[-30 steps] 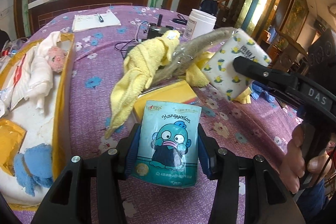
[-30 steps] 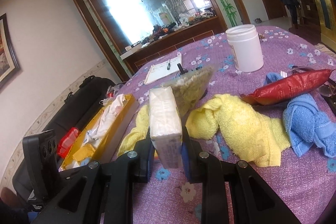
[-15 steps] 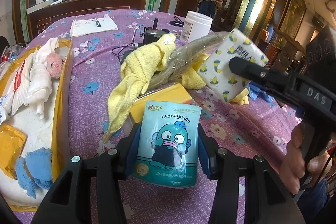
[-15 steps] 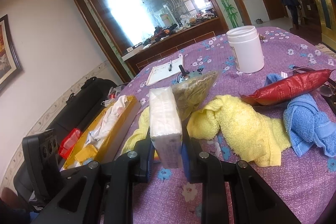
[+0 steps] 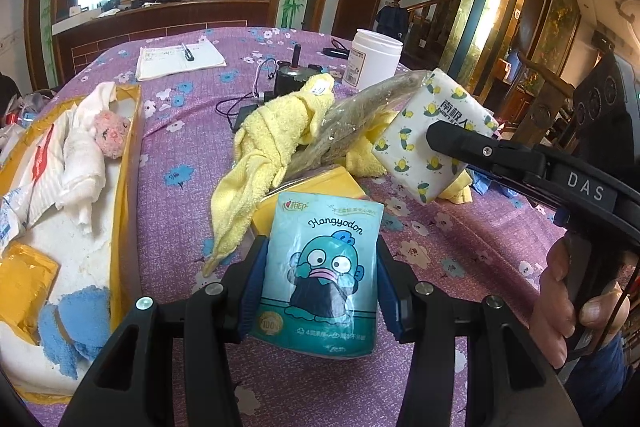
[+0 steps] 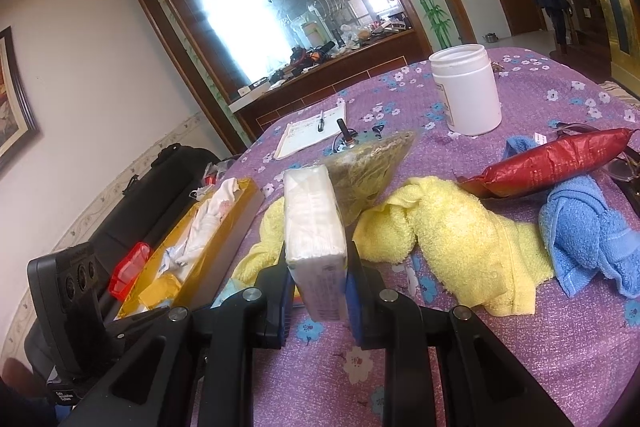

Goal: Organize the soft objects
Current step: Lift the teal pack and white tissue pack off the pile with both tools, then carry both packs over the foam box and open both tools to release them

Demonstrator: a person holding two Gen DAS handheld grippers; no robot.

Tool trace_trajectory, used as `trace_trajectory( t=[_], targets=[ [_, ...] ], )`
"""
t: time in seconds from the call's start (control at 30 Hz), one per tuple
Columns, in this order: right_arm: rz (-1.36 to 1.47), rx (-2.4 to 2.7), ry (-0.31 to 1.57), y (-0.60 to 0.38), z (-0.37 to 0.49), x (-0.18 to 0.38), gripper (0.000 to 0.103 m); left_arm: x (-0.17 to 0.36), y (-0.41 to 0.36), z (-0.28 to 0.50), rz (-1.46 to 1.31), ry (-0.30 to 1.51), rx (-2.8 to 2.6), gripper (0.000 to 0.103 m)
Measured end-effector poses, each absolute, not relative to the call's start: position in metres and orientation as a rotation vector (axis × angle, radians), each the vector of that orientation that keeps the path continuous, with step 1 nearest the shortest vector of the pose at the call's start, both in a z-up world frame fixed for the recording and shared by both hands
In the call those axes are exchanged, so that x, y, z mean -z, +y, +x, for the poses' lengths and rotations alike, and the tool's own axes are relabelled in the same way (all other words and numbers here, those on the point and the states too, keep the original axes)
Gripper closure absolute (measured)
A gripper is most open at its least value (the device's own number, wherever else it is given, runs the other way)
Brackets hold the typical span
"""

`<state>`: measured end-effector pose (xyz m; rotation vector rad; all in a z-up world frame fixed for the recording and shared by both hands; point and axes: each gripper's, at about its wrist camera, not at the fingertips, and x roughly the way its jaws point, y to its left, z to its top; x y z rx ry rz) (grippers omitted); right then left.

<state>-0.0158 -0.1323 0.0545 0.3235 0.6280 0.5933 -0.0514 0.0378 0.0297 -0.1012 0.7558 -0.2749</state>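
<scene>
My left gripper (image 5: pixel 320 283) is shut on a teal Hangyodon tissue pack (image 5: pixel 320 271), held above the purple tablecloth. My right gripper (image 6: pixel 318 287) is shut on a white tissue pack with a yellow print (image 6: pixel 316 239), lifted off the table; the pack also shows in the left wrist view (image 5: pixel 424 135). A yellow towel (image 5: pixel 276 139) lies in the middle with a clear bag (image 5: pixel 360 115) on it. The yellow-rimmed box (image 5: pixel 128 163) at the left holds white cloths, a pink plush and a blue towel (image 5: pixel 76 323).
A white jar (image 6: pixel 466 91), a red packet (image 6: pixel 552 163) and a blue towel (image 6: pixel 592 227) lie at the right. A notepad with pen (image 5: pixel 180 57), a black device with cables (image 5: pixel 294 75) and a yellow box (image 5: pixel 312 183) sit on the table.
Both grippers have risen slightly with their tissue packs, and the views tilt up a little. Nothing was let go or taken.
</scene>
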Motion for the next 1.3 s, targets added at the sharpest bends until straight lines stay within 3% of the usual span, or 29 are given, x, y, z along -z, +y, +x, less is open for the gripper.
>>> trace_trajectory(
  t=[0.63, 0.97, 1.3],
  targets=[
    [0.351, -0.621, 0.608, -0.135, -0.023, -0.058, 0.079, -0.071, 0.068, -0.086, -0.141, 0.634, 0.243, 0.054],
    [0.322, -0.800, 0.660, -0.074, -0.040, -0.093, 0.078, -0.096, 0.156, -0.100, -0.201, 0.574, 0.076, 0.054],
    [0.318, -0.964, 0.870, 0.029, -0.012, -0.073, 0.078, -0.092, 0.245, -0.068, -0.255, 0.657, -0.090, 0.054]
  ],
)
